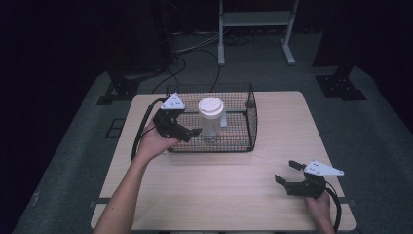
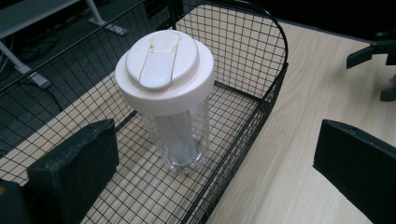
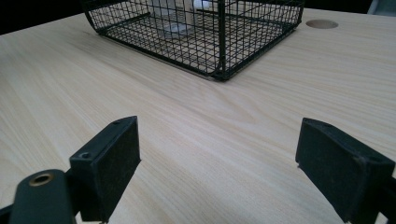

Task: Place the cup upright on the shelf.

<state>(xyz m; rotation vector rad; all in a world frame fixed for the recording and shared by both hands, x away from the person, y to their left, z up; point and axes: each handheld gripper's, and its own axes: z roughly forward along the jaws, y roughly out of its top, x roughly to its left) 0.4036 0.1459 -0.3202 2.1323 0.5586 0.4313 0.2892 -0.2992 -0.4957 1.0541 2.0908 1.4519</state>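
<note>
Left gripper view: bottle (image 2: 170, 98) unlabelled, seemingly; left tongs (image 2: 210, 172) spread.

My left forearm (image 1: 124, 190) runs up from the bottom edge and slants to the right, bare to the wrist, with my left hand (image 1: 155, 142) wrapped around the left gripper (image 1: 191, 133). Its jaws stand wide apart and point rightward, the grey plate tilted on top. My right hand (image 1: 319, 204) sits low near the bottom corner, gripping the right gripper (image 1: 287, 172), whose jaws also gape wide, aimed left and slightly away from me; it seems to hover low, though I can't be sure.
</note>
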